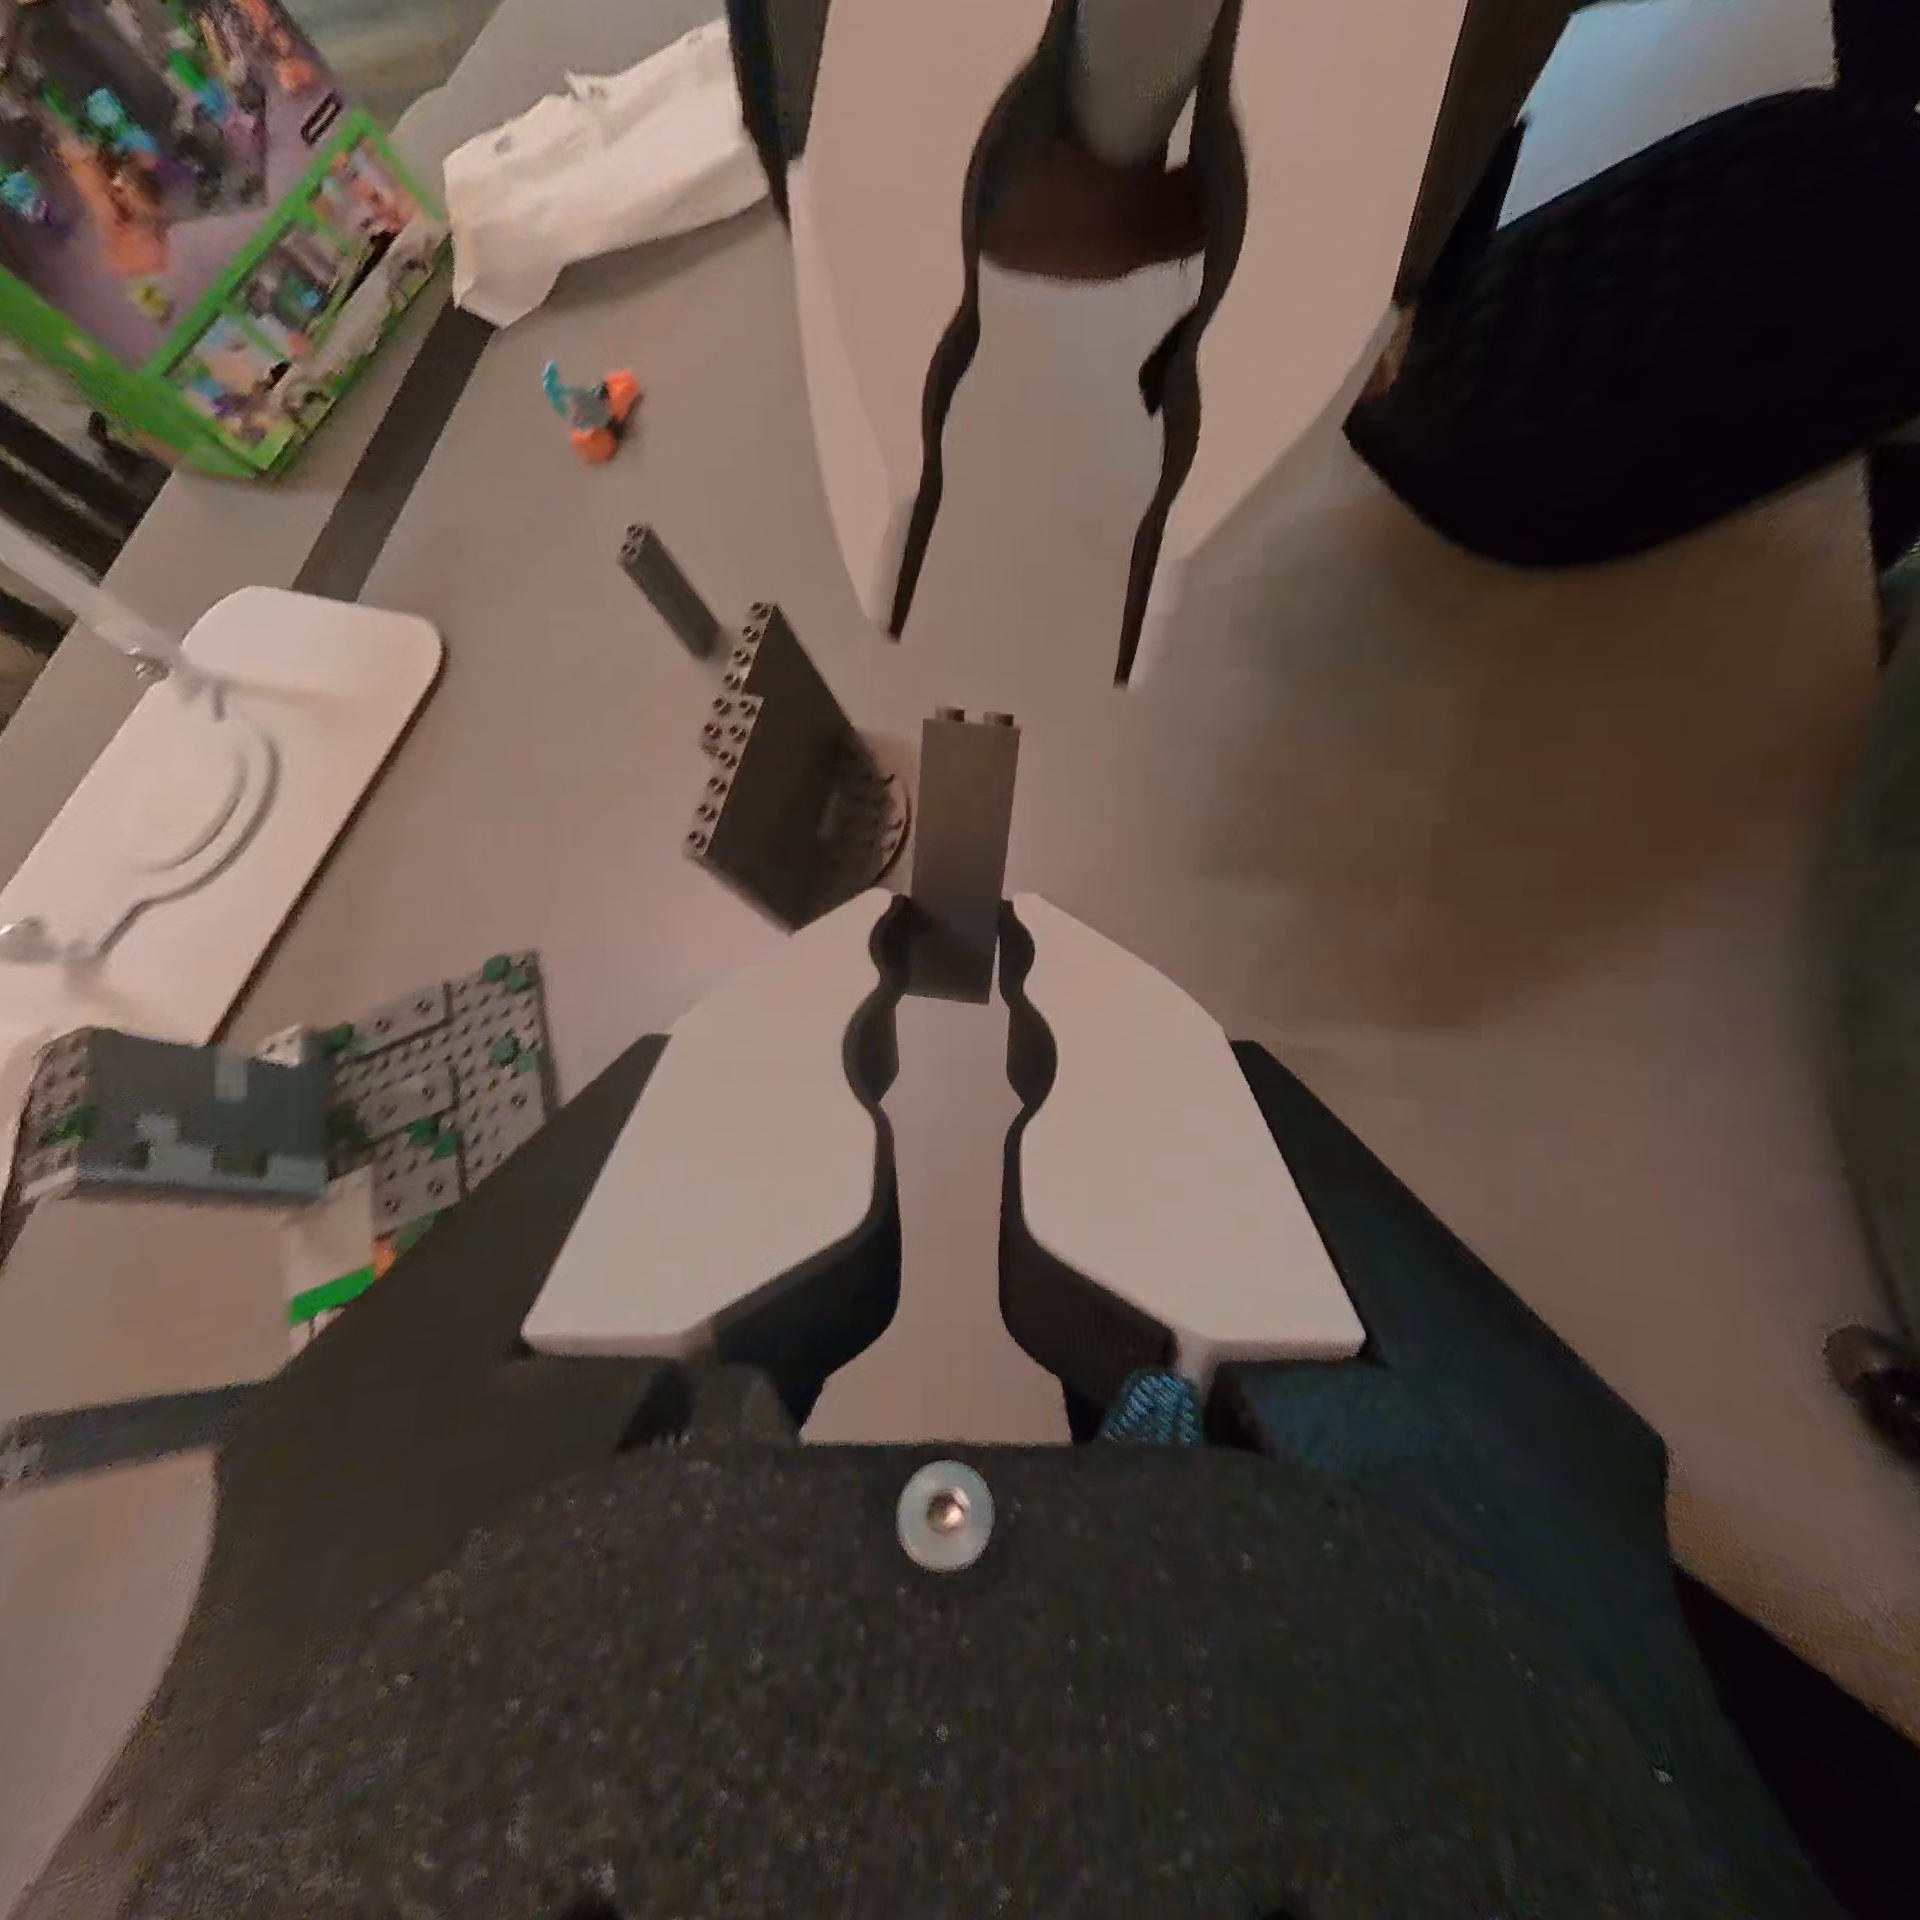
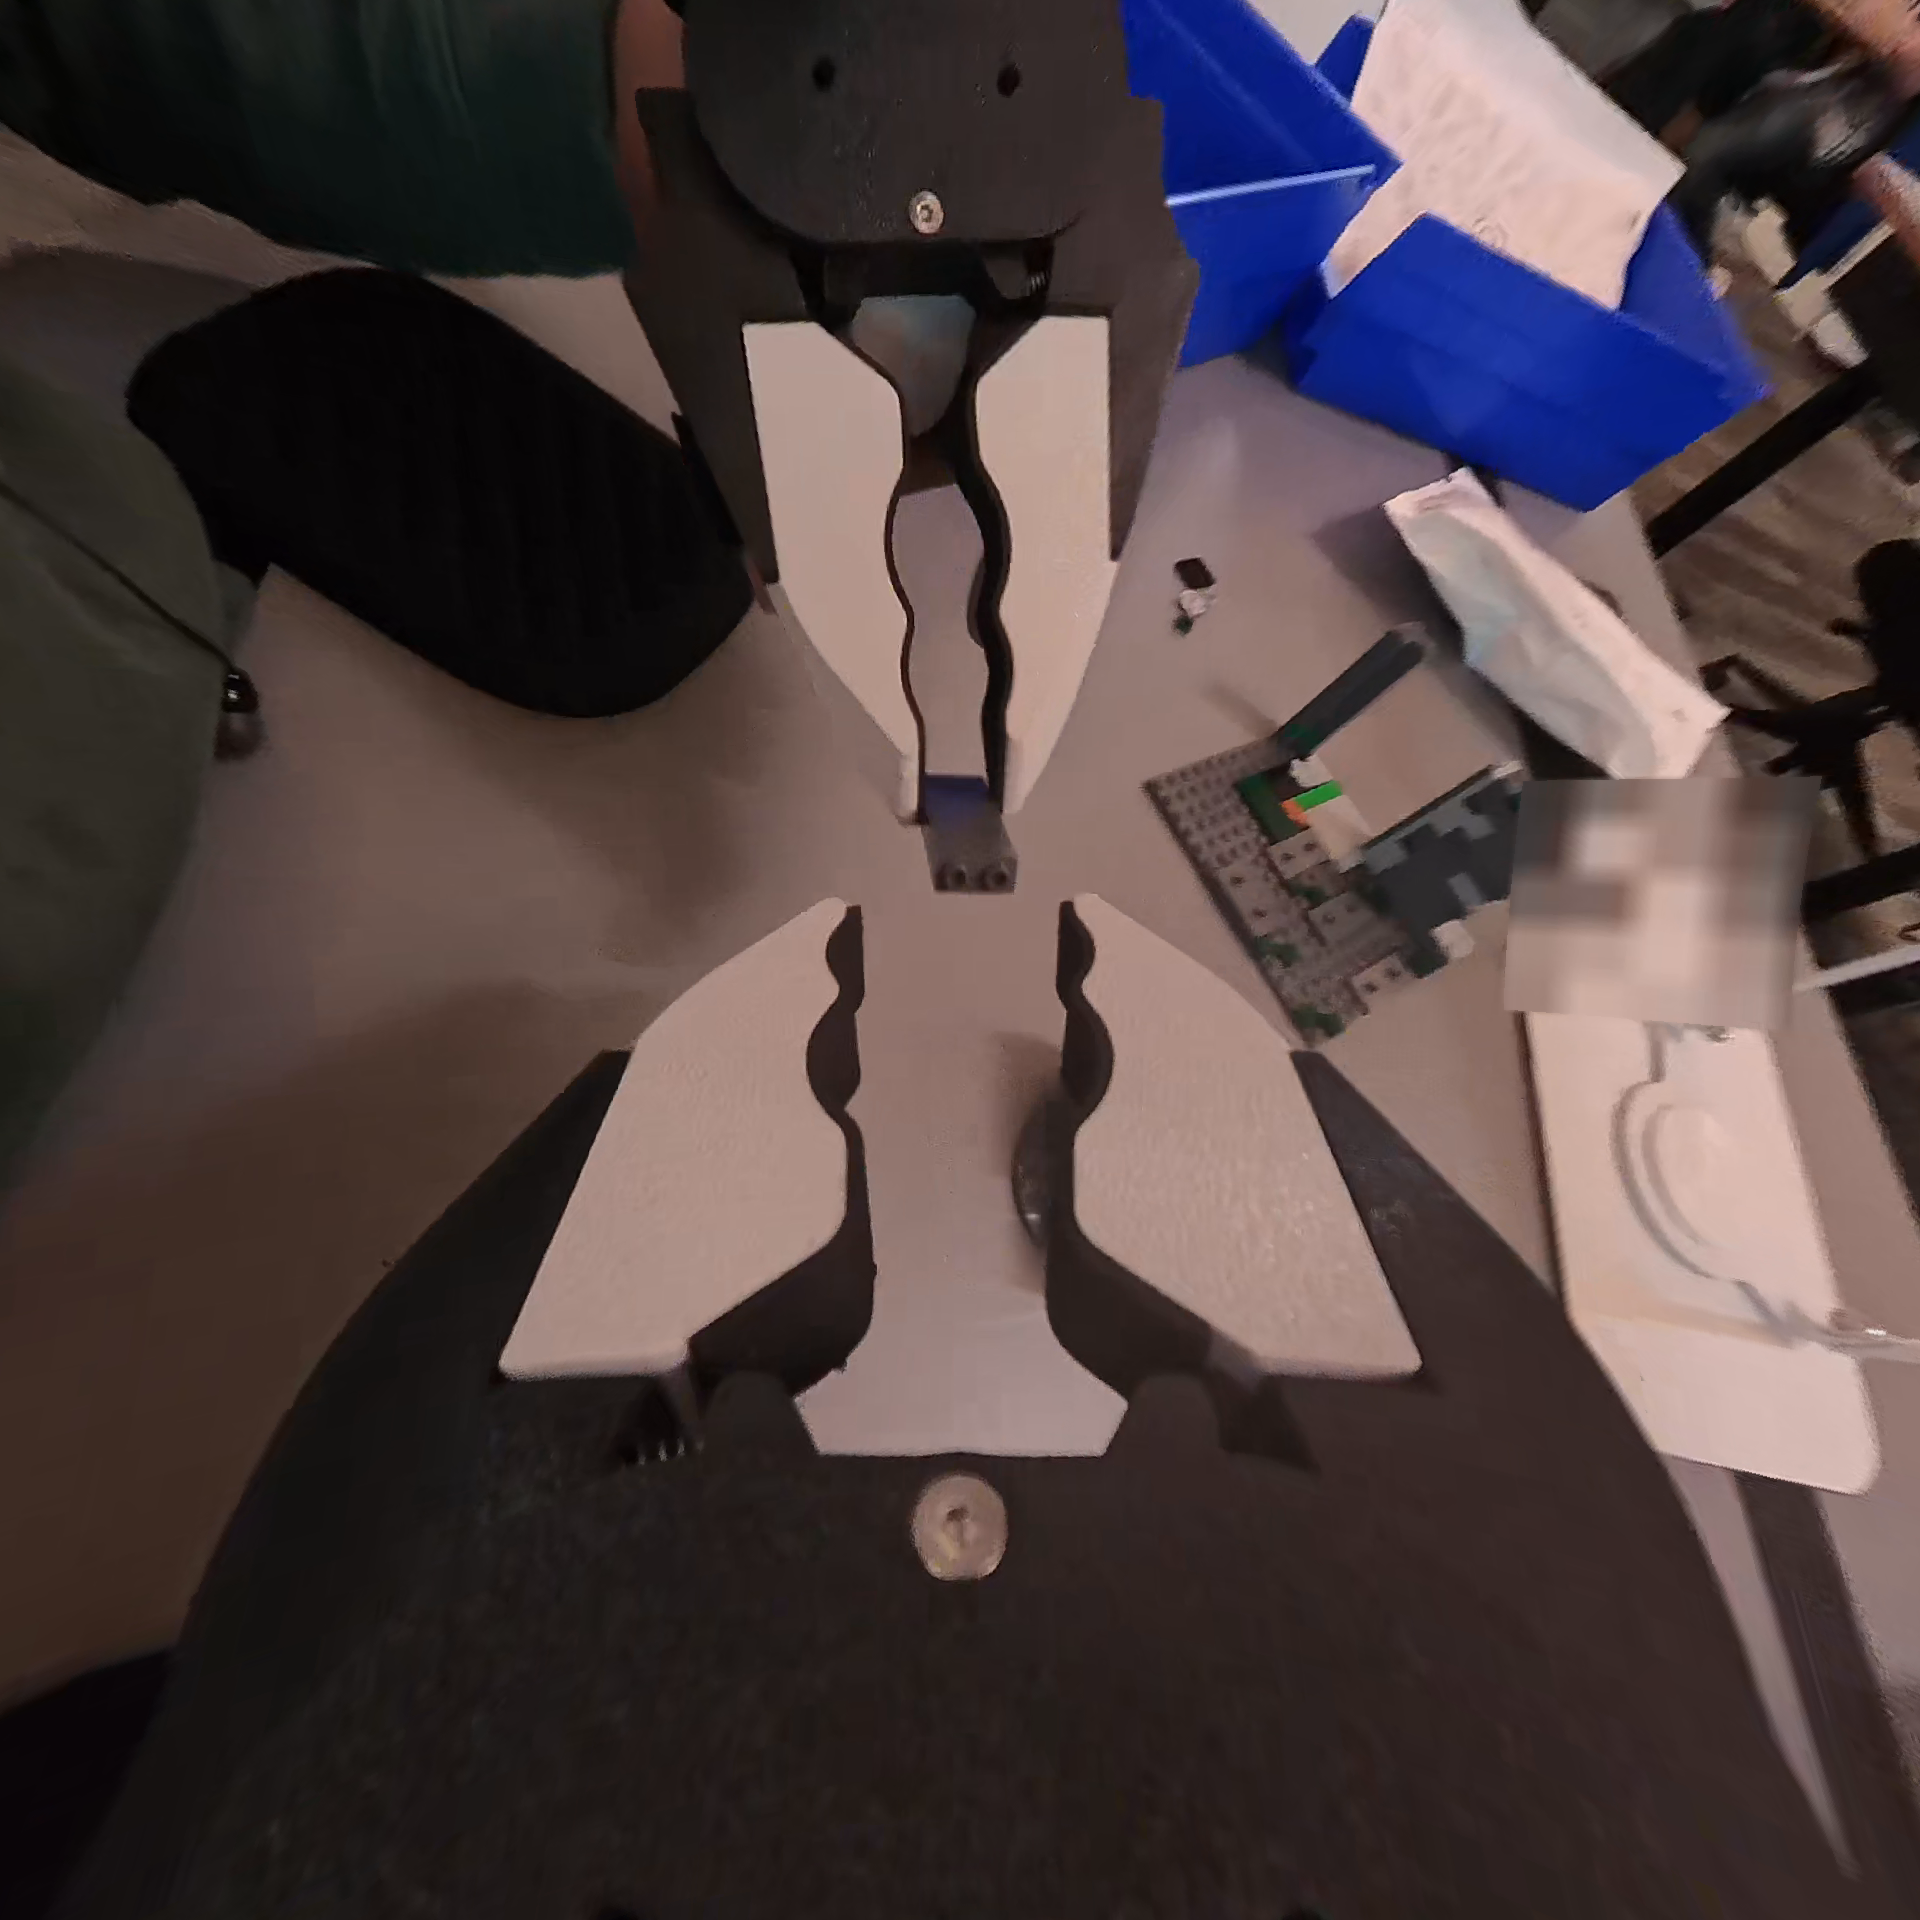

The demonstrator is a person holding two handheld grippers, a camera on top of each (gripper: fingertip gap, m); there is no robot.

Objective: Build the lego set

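Observation:
My left gripper (image 1: 951, 940) is shut on the lower end of a tall dark grey brick (image 1: 964, 821), studs pointing away. It also shows in the right wrist view (image 2: 971, 857), held by the left gripper (image 2: 951, 800). My right gripper (image 2: 961, 914) is open and empty, its tips just short of the brick's studded end. It faces the left one from the top of the left wrist view (image 1: 1013, 649). A dark stepped wall piece (image 1: 764, 769) lies just left of the brick. The grey baseplate build (image 1: 457, 1070) (image 2: 1288, 894) sits off to the side.
A long dark brick (image 1: 665, 592) and a small orange and teal figure (image 1: 594, 407) lie on the table. The set's box (image 1: 177, 229) and a white bag (image 1: 603, 177) are far left. A white board (image 2: 1683, 1226), blue bins (image 2: 1475, 343) and a black cushion (image 2: 436, 488) surround the work area. One gripper's finger ends stand about 4 cm off the other's. The grey baseplate build (image 2: 1288, 894) is about 20 cm from my left fingertips. It turns up in the left wrist view (image 1: 457, 1136) as well.

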